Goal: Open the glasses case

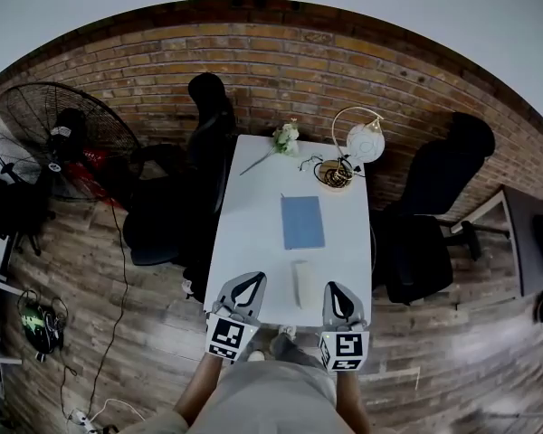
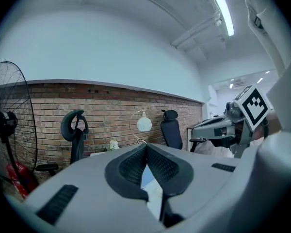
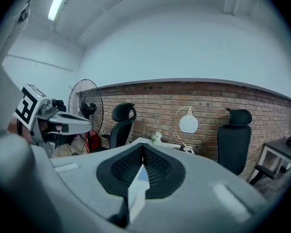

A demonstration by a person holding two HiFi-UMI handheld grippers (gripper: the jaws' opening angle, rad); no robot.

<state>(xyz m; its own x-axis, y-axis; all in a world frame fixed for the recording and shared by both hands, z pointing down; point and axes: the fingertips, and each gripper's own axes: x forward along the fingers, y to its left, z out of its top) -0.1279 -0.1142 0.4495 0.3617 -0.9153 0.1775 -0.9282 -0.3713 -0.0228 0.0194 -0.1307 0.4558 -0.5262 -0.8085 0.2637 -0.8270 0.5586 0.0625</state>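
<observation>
A pale, oblong glasses case [image 1: 305, 284] lies on the white surface [image 1: 253, 233] between the left gripper [image 1: 250, 283] and right gripper [image 1: 338, 293], each pressed together, pinching nothing.

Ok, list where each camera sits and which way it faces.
Head view: on the person's head, steeply down at the table; left gripper, right gripper and forearms show.
Left gripper view: rides the left gripper, faces the brick wall past shut jaws; right gripper at right.
Right gripper view: rides the right gripper, same wall; left gripper at left.
Both share the lamp.
</observation>
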